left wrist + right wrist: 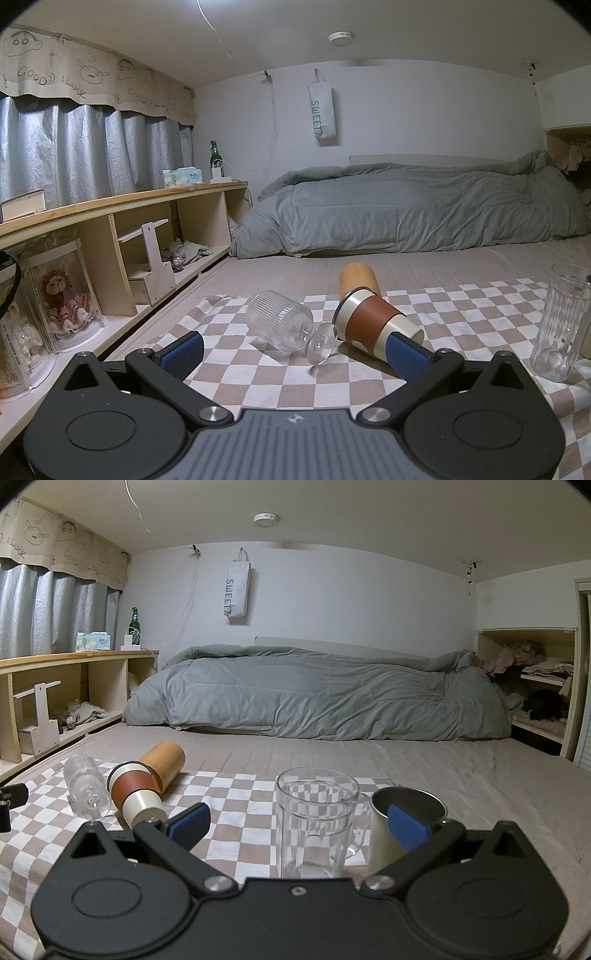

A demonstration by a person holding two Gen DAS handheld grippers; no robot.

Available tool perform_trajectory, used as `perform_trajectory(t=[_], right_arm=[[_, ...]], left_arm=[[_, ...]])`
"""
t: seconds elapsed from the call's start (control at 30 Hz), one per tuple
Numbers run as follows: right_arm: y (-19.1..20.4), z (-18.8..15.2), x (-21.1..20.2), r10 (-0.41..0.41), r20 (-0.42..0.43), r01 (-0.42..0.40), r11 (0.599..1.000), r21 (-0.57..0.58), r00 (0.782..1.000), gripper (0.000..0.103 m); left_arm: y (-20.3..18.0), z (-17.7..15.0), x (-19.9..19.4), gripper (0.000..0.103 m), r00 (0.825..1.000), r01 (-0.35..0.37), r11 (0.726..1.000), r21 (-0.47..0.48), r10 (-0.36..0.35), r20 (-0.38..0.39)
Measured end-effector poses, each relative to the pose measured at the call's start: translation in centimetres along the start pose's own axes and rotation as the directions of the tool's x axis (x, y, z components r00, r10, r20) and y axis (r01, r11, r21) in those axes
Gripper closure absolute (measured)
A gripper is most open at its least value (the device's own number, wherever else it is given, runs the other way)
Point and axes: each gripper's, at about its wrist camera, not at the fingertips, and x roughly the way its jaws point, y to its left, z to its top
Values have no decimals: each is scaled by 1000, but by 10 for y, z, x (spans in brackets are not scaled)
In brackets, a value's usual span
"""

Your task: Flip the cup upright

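Note:
A ribbed clear stemmed glass (284,325) lies on its side on the checkered cloth (258,369), foot toward me. Beside it lies a cream cup with a brown sleeve (373,321), and behind that a wooden cup (358,278). My left gripper (293,350) is open, jaws wide, just short of the glass and the sleeved cup. In the right wrist view the glass (83,788), sleeved cup (136,794) and wooden cup (166,760) lie at the left. My right gripper (299,823) is open, with an upright clear mug (317,819) between its fingers and an upright metal cup (399,823) by the right finger.
The cloth lies on a bed with a grey duvet (314,694) at the back. A low wooden shelf (110,240) with boxed dolls runs along the left. An open closet shelf (535,686) stands at the right. The clear mug also shows at the left wrist view's right edge (561,325).

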Motion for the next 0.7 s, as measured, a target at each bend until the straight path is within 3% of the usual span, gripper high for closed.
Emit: perform_trajectory(t=[0.33, 0.57, 0.7], right_arm=[[2, 4, -5, 51, 28, -52, 998, 43, 998, 0], [18, 12, -4, 75, 46, -75, 997, 2, 996, 0], [33, 21, 3, 136, 68, -134, 990, -37, 988, 0]], left_arm=[[0, -6, 5, 0, 1000, -5, 1000, -12, 5, -3], [20, -5, 9, 0, 1000, -14, 999, -34, 13, -9], [32, -5, 12, 0, 999, -37, 998, -50, 37, -10]])
